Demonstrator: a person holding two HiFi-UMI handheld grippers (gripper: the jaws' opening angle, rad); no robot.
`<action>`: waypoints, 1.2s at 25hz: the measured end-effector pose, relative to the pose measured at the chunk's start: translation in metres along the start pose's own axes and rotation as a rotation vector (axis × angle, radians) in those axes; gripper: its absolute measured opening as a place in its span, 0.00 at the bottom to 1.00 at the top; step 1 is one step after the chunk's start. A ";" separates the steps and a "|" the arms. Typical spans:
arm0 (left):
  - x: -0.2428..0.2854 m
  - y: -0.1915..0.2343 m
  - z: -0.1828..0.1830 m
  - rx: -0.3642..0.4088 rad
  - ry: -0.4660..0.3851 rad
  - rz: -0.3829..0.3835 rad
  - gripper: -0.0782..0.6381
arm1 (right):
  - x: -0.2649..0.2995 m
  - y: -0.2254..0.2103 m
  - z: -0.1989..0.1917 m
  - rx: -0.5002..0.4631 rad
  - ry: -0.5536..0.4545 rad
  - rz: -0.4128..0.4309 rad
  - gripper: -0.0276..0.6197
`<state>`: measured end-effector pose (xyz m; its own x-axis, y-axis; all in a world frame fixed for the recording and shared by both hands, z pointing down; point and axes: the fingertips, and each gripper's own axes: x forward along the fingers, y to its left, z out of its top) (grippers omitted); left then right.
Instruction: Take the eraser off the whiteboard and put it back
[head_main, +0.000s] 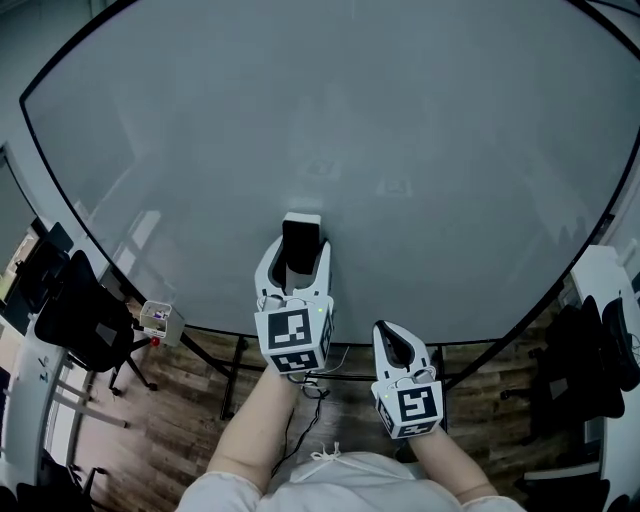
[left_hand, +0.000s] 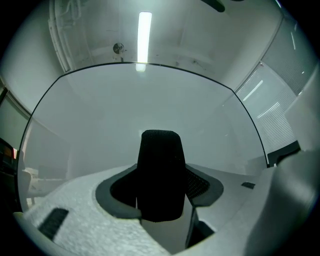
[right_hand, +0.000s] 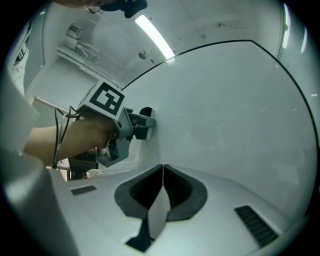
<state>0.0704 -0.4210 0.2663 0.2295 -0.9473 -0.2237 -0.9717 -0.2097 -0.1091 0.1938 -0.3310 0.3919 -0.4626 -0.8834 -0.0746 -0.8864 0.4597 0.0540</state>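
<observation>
A black eraser (head_main: 300, 245) with a white back rests flat against the large whiteboard (head_main: 420, 130), low on it near the middle. My left gripper (head_main: 300, 243) reaches up to it, one jaw on each side, and the pads press on the eraser's flanks. The left gripper view shows the eraser (left_hand: 160, 172) filling the gap between the dark pads, with the whiteboard (left_hand: 100, 125) right behind it. My right gripper (head_main: 397, 343) hangs lower and to the right, shut and empty, short of the board. Its own view shows its jaws meeting (right_hand: 162, 172) and the left gripper (right_hand: 142, 125) at the whiteboard (right_hand: 240, 110).
The whiteboard's frame legs (head_main: 215, 362) stand on a wooden floor. Black office chairs (head_main: 85, 320) and a small box (head_main: 160, 320) are at the lower left. More dark chairs (head_main: 600, 350) and a white desk edge (head_main: 600, 275) are at the right.
</observation>
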 end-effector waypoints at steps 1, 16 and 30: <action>-0.003 0.001 0.003 0.009 -0.009 0.005 0.48 | -0.001 0.001 0.002 0.001 -0.006 0.000 0.09; -0.080 -0.015 -0.052 0.012 0.057 -0.105 0.48 | 0.002 0.014 0.004 -0.017 -0.005 -0.020 0.09; -0.130 -0.033 -0.103 -0.054 0.076 -0.176 0.48 | -0.002 0.025 0.000 -0.004 -0.005 -0.063 0.09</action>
<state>0.0672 -0.3161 0.3986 0.3933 -0.9099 -0.1317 -0.9189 -0.3846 -0.0872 0.1728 -0.3175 0.3937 -0.4062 -0.9100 -0.0833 -0.9137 0.4030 0.0530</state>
